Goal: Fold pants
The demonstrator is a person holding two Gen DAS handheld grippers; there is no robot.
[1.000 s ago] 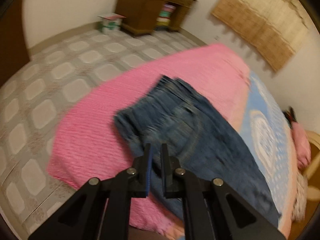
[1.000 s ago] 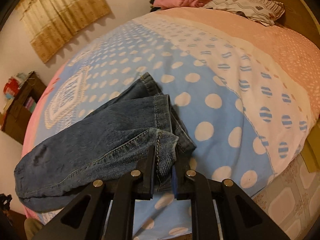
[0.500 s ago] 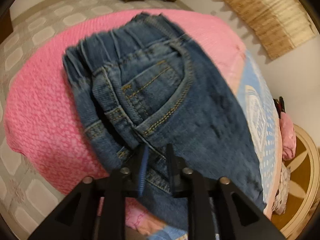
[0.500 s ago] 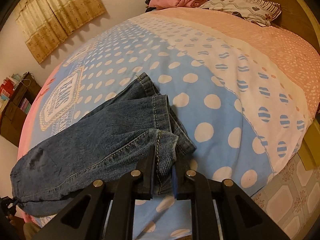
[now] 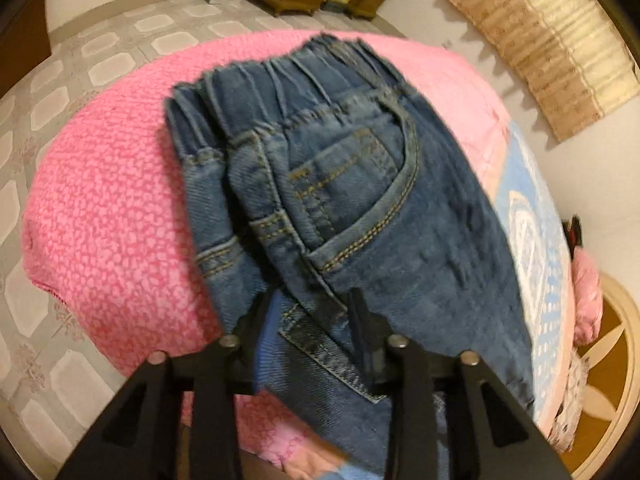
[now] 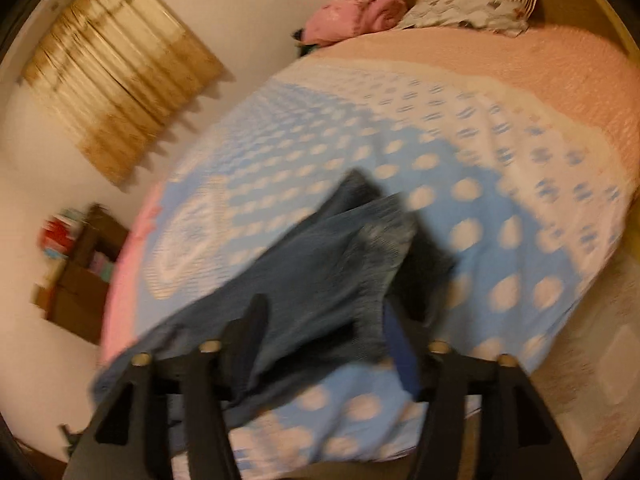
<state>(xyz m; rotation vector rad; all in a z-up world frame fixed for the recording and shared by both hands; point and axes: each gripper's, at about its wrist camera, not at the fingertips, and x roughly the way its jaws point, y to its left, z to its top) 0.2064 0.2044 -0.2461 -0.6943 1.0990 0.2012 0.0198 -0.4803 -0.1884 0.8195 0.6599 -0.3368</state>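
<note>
The left gripper [image 5: 310, 316] now stands spread, its fingers either side of the jeans [image 5: 340, 184] near the front pocket rather than pinching them; half a second back those fingers were nearly together on the denim. The right gripper [image 6: 324, 320] has spread too, letting go of the hem end it had been clamping, and its view is smeared with motion. The jeans lie on the bed [image 5: 104, 200], waistband over the pink end of the cover, legs running toward the pillows [image 6: 472, 4]. I'd judge both ends have just been set down, so the lengthwise lay is finished and a fresh grab for the next fold comes next.
</note>
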